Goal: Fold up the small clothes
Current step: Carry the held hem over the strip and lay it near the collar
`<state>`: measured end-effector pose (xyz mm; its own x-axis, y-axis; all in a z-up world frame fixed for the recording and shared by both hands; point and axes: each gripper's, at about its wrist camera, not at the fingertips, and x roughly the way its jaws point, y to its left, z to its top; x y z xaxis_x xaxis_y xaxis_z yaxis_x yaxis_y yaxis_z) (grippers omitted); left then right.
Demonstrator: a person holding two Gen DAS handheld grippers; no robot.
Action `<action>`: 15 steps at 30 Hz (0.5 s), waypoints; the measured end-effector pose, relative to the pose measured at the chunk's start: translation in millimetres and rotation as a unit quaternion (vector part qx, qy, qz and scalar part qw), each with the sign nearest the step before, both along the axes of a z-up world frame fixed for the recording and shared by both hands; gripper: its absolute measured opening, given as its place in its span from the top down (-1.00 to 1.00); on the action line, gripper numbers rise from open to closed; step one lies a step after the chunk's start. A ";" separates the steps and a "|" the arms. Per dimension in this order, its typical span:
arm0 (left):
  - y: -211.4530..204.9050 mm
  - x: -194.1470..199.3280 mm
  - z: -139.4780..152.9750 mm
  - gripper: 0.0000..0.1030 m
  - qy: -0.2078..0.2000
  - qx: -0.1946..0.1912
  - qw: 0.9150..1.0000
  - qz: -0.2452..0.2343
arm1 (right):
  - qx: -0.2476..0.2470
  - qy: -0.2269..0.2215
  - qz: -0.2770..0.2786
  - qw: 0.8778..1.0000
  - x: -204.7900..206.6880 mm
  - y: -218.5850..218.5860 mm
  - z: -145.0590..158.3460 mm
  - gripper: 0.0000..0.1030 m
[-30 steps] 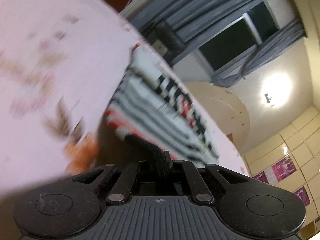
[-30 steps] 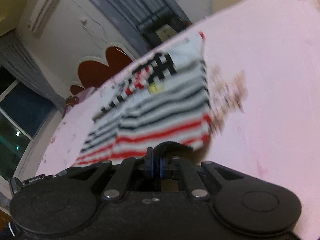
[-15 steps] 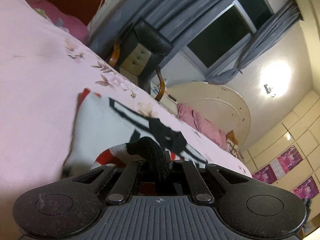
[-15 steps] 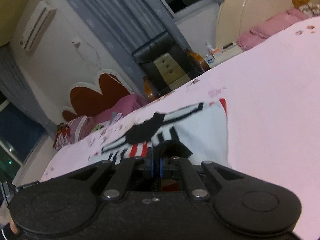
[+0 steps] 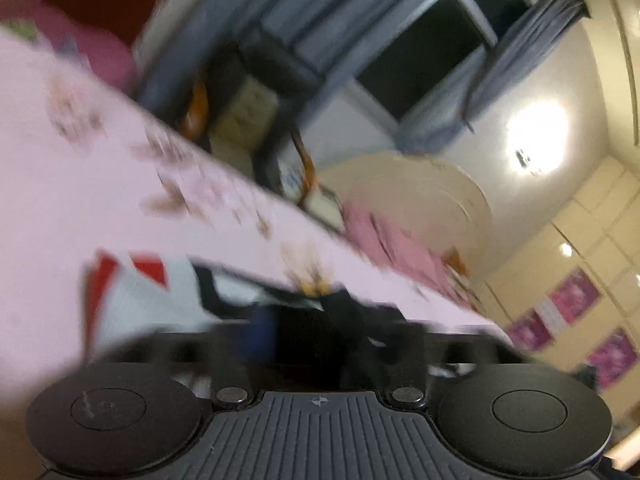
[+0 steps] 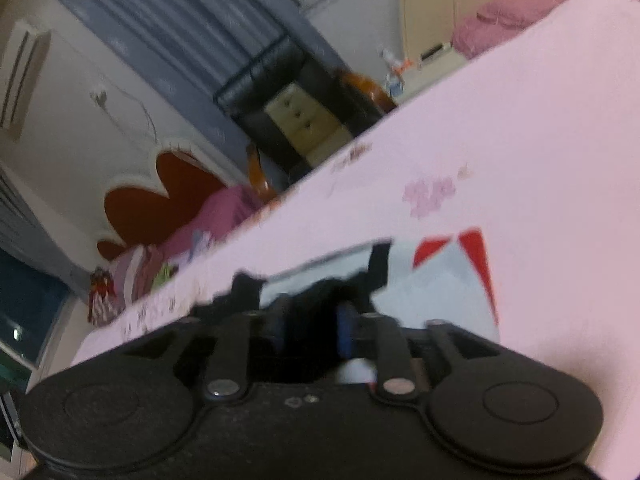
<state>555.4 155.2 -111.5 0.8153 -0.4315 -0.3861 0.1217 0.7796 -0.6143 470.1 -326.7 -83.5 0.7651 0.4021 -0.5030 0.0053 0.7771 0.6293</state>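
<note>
The small garment [image 5: 152, 296] lies folded on the pink floral bed sheet [image 5: 80, 184], showing a white face with red and black trim. Its dark edge sits just ahead of my left gripper [image 5: 320, 332], whose jaws are opening wide; the cloth lies loose between them, and the picture is blurred. In the right wrist view the same garment [image 6: 440, 288] lies with its red corner to the right. My right gripper [image 6: 310, 328] is opening too. Its blue pads [image 6: 344, 332] stand apart, with the black edge of the cloth between them, not pinched.
Beyond the far edge of the bed stand a black and cream armchair [image 6: 296, 112] and grey curtains [image 5: 320, 20] beside a dark window. Pink bedding [image 5: 384, 236] is heaped by a round cream headboard [image 5: 420, 192]. A red flower-shaped headboard [image 6: 160, 200] is at the left.
Both grippers swept across the bed with the striped garment's edge pinched, laying it over so the white side shows. Now both pairs of jaws have come apart and the cloth is released.
</note>
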 end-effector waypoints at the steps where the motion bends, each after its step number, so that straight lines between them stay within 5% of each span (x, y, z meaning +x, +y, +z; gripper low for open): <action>1: 2.6 -1.7 2.6 -0.68 -0.013 0.001 1.000 0.006 | -0.006 -0.018 -0.007 1.000 -4.8 -1.3 4.2 0.09; 4: 4.9 2.9 4.8 -0.67 -0.011 0.015 1.000 -0.004 | -0.016 -0.043 -0.006 0.999 -7.0 -7.4 14.2 0.11; 6: -1.8 10.8 3.9 -0.41 0.010 0.055 0.998 -0.027 | -0.042 -0.042 0.008 0.998 -4.8 -6.6 15.2 0.13; 9: -16.3 21.6 -1.5 0.04 0.058 0.114 0.990 -0.056 | -0.102 -0.020 0.038 0.994 2.7 5.8 10.6 0.17; 10: -23.6 23.1 -2.8 0.26 0.066 0.139 0.986 -0.057 | -0.119 -0.015 0.046 0.992 4.2 11.7 8.7 0.18; 11: -29.0 24.3 -3.5 0.78 0.067 0.162 0.983 -0.056 | -0.140 -0.008 0.056 0.989 7.3 18.5 5.8 0.19; 12: -34.6 26.4 -4.7 0.92 0.072 0.182 0.979 -0.062 | -0.162 -0.003 0.063 0.985 9.7 24.8 3.3 0.20; 14: -44.6 22.0 -3.1 0.92 0.062 0.216 0.973 -0.058 | -0.226 -0.003 0.069 0.972 10.4 41.7 2.5 0.31; 15: -47.6 19.1 -1.8 0.92 0.055 0.229 0.970 -0.054 | -0.253 -0.008 0.069 0.965 9.7 49.6 3.7 0.52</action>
<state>574.5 107.6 -113.3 0.7181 -0.2749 -0.6394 0.1712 0.9602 -0.2205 479.8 -277.2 -79.8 0.7307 0.2066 -0.6507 -0.1265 0.9776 0.1683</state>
